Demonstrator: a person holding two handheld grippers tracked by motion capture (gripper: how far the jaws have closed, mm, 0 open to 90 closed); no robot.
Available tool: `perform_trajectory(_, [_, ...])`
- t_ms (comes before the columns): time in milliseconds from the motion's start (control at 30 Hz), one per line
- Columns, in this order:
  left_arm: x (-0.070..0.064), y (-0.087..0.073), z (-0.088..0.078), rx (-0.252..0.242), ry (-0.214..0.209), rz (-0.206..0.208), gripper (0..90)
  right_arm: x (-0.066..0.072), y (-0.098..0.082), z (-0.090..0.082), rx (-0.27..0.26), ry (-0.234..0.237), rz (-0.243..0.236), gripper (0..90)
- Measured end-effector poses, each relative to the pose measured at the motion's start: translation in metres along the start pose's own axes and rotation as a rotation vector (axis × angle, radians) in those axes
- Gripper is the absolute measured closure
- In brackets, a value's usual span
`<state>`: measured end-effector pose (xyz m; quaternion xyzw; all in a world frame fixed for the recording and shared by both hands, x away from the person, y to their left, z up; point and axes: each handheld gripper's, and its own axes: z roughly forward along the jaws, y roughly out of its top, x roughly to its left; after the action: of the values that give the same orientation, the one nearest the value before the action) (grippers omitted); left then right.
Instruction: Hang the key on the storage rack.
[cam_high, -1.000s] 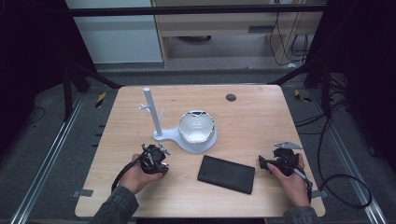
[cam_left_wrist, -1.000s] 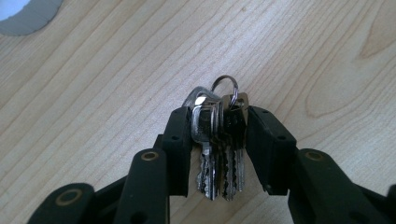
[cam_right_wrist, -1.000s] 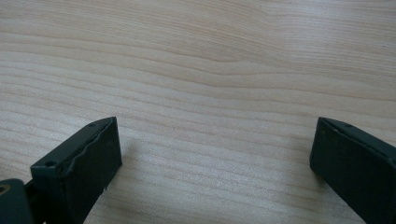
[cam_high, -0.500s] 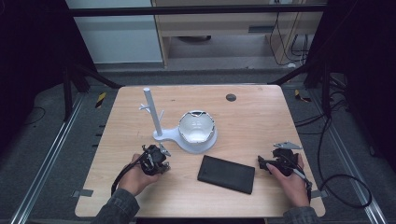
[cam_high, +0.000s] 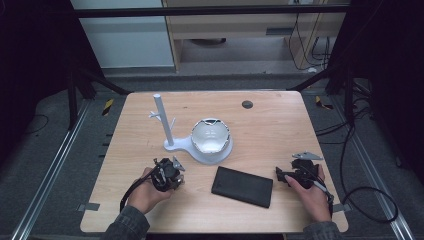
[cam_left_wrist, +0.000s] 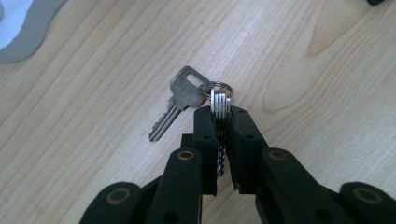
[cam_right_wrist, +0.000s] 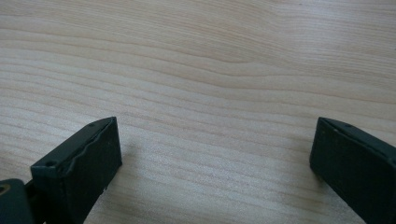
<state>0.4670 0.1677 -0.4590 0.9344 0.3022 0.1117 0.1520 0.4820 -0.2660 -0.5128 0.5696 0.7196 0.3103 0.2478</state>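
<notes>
Tools: two, left tool (cam_high: 170, 175) and right tool (cam_high: 287, 175)
Key bunch (cam_left_wrist: 205, 100): one
White stand (cam_high: 172, 135): one
Bowl (cam_high: 211, 136): one
Black pouch (cam_high: 242, 186): one

The left gripper (cam_left_wrist: 219, 121) clamps a stack of keys (cam_left_wrist: 220, 105) edge-on — how many sit between the jaws can't be counted, and their blades run down into the gap and out of sight. The gripper's body is cut off by the bottom edge. Up at the far left corner, a white base (cam_left_wrist: 16, 28) is sliced by the frame. From above, the keys are too small to pick out in the left hand (cam_high: 147, 192). The right gripper (cam_right_wrist: 215, 163) shows just two jaw tips — the rest is cropped by the edges.
</notes>
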Motion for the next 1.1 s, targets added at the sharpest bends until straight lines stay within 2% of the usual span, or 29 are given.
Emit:
perform_trajectory(67, [-0.002, 0.0, 0.003, 0.015, 0.008, 0.009, 82.1, 0.0, 0.0, 0.0, 0.0, 0.001, 0.001, 2.4])
perform_trajectory(333, [0.0, 0.001, 0.01, 0.007, -0.005, -0.007, 81.2, 0.001, 0.0, 0.0, 0.0, 0.004, -0.002, 2.4])
perform_trajectory(400, [0.001, 0.0, 0.008, 0.017, -0.01, 0.002, 82.2, 0.001, 0.0, 0.0, 0.0, 0.006, -0.002, 2.4])
perform_trajectory(500, [0.003, -0.001, 0.001, 0.006, -0.007, 0.001, 82.3, 0.001, 0.0, 0.0, 0.001, 0.005, -0.005, 2.4])
perform_trajectory(600, [0.014, -0.002, -0.026, -0.005, 0.015, 0.0, 82.3, 0.002, 0.0, 0.0, 0.0, 0.006, -0.007, 2.4])
perform_trajectory(633, [0.014, -0.002, -0.026, -0.005, 0.015, 0.0, 82.3, 0.002, 0.0, 0.0, 0.001, 0.006, -0.007, 2.4])
perform_trajectory(667, [0.021, 0.001, -0.041, -0.009, 0.033, 0.001, 82.3, 0.002, 0.0, 0.0, 0.0, 0.007, -0.008, 2.4])
perform_trajectory(700, [0.021, 0.001, -0.041, -0.009, 0.033, 0.001, 82.3, 0.002, 0.0, 0.0, 0.0, 0.007, -0.008, 2.4])
perform_trajectory(733, [0.025, 0.003, -0.05, -0.01, 0.044, 0.005, 82.3, 0.002, 0.0, 0.0, 0.0, 0.008, -0.006, 2.4])
perform_trajectory(833, [0.037, 0.009, -0.068, -0.013, 0.043, 0.004, 82.3, 0.003, 0.001, 0.001, 0.0, 0.008, -0.007, 2.4])
perform_trajectory(1033, [0.053, 0.014, -0.089, -0.004, 0.076, 0.005, 82.3, 0.003, 0.001, 0.001, -0.002, 0.01, -0.01, 2.4])
perform_trajectory(1100, [0.059, 0.014, -0.095, -0.028, 0.078, -0.018, 82.2, 0.004, 0.001, 0.001, 0.001, 0.014, -0.013, 2.4])
